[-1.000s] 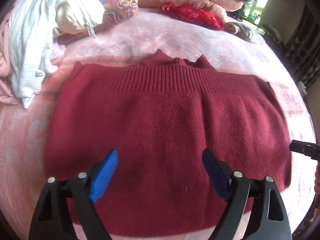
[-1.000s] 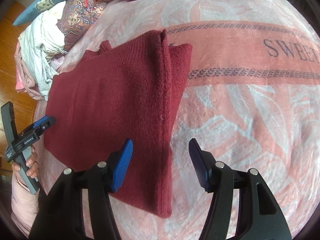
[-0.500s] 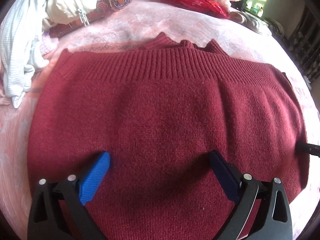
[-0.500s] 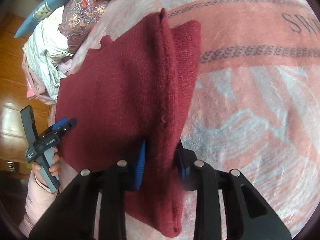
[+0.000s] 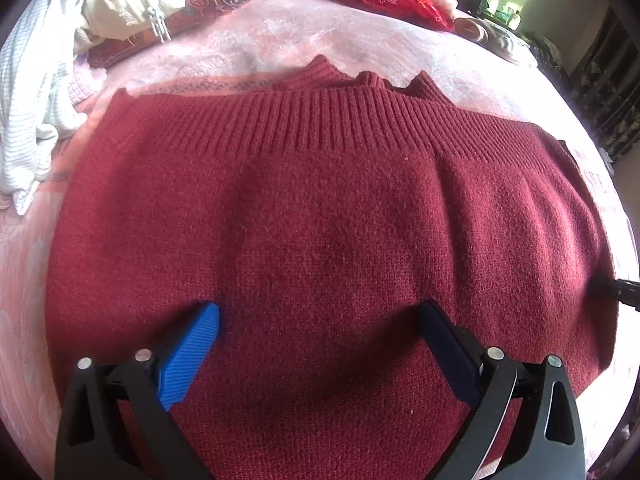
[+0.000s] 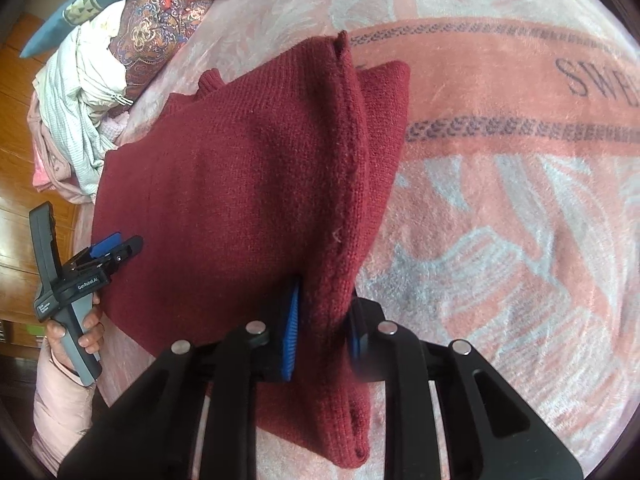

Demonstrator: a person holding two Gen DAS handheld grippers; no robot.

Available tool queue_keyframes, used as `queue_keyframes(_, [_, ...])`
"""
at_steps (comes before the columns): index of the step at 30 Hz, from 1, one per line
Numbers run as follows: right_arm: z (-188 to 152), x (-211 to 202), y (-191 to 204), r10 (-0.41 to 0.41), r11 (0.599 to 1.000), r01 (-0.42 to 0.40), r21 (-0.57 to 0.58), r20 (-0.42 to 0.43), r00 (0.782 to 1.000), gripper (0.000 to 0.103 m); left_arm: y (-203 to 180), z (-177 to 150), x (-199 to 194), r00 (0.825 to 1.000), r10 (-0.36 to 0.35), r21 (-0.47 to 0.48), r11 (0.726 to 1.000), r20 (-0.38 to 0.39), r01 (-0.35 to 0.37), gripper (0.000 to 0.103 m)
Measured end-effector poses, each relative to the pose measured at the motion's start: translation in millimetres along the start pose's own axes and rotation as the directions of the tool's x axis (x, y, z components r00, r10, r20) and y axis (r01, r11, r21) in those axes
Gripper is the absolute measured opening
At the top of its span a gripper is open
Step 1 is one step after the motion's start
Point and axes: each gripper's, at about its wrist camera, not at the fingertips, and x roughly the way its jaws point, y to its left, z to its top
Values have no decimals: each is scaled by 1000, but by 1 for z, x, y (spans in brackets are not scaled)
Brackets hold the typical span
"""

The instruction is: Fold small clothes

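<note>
1. The dark red knitted sweater [image 5: 320, 232] lies flat on the pink patterned blanket [image 6: 500, 208] of the bed, already part folded, with its ribbed band [image 5: 320, 120] on the far side from the left gripper.
2. The right gripper [image 6: 320, 332] has its jaws closed on the doubled right-hand edge [image 6: 344, 184] of the sweater, near the corner closest to the person; that edge stands up as a ridge between the blue pads [image 6: 290, 332].
3. The left gripper [image 5: 320, 344] hovers low over the opposite, near-left part of the sweater with its jaws wide apart and nothing between them; whether the pads touch the knit I cannot tell.
4. The key relation: the pinched edge runs straight away from the right gripper, so the sweater's long axis lies along that gripper's line of sight, while the body of the sweater spreads to its left toward the left gripper.
5. Judged from this, the right hand is the 1 placed to carry the edge across, and the left is nearer the side it would land on.
6. A heap of white and patterned clothes [image 6: 100, 92] sits beyond the sweater's far-left corner, apart from it.
</note>
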Motion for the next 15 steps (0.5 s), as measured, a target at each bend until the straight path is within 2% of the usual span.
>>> queue_keyframes(8, [9,-18,24,-36,999,37,-20,10,999,17,1,1,2,1000,-8,1,1000,-9,8,100])
queue_keyframes(15, [17,-35,72,-50,995,53,-88,31,998,17,1,1,4,1000,-11,2,1000,-11,11,100])
